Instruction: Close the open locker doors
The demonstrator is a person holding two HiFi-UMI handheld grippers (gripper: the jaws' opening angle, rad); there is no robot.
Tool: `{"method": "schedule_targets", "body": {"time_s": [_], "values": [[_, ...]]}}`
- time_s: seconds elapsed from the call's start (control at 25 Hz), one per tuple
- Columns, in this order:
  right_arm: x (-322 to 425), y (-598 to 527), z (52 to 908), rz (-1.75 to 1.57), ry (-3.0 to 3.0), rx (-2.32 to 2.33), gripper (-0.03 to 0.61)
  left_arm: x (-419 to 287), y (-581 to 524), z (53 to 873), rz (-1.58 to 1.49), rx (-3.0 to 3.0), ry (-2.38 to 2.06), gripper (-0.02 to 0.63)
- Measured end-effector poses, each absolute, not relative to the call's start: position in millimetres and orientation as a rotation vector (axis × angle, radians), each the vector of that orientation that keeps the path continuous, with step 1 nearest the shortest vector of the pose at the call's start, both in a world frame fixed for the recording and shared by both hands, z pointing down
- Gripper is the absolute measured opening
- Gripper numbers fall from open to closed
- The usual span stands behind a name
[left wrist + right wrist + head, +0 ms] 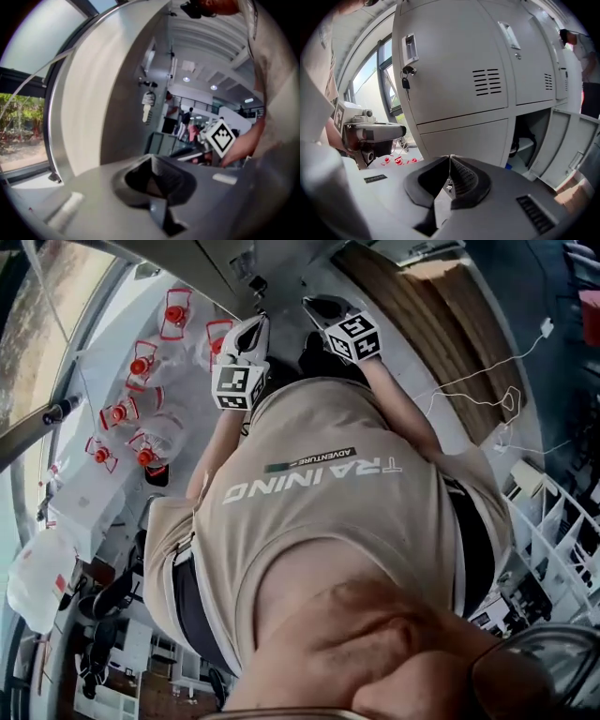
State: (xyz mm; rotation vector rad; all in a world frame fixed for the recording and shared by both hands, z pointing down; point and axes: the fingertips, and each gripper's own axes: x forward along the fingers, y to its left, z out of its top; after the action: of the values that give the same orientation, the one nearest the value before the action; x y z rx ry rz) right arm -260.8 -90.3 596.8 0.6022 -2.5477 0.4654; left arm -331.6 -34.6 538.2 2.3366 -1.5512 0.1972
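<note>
Left gripper (pixel 151 159), right gripper (pixel 450 159): jaws pressed together, empty. In right gripper view, open locker door (pixel 572 140) at 4 o'clock, keys (pixel 406 78) at 10, red-capped bottles (pixel 396 161) at 8.

Head camera looks steeply down past the shirt (pixel 319 484) to left gripper (pixel 251 334) and right gripper (pixel 323 310) far ahead; right gripper camera faces the lockers (pixel 454 70) from close, sharing red-capped bottles (pixel 396 161) at its left with the head view; left gripper camera tilts up toward the ceiling (pixel 206 42).
</note>
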Motion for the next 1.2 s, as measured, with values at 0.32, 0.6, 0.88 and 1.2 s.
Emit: {"method": "schedule_targets", "body": {"time_s": [0.32, 0.6, 0.88, 1.2], "values": [[-185.1, -100.1, 594.8, 0.541, -2.527, 0.853, 0.015, -275.2, -48.4, 536.8, 0.239, 2.431, -1.404, 0.0], [-99.8, -107.1, 584.6, 0.528, -2.539, 0.997, 0.015, -200.3, -69.8, 521.6, 0.295, 2.519, -1.34, 0.0], [38.5, -114.6, 581.8, 0.508, -2.512, 1.156, 0.015, -77.6, -78.3, 515.8, 0.275, 2.505, -1.256, 0.0], [165.1, -126.0, 599.4, 0.553, -2.505, 1.165, 0.015, 34.0, -102.9, 529.9, 0.325, 2.478, -1.285, 0.0]]}}
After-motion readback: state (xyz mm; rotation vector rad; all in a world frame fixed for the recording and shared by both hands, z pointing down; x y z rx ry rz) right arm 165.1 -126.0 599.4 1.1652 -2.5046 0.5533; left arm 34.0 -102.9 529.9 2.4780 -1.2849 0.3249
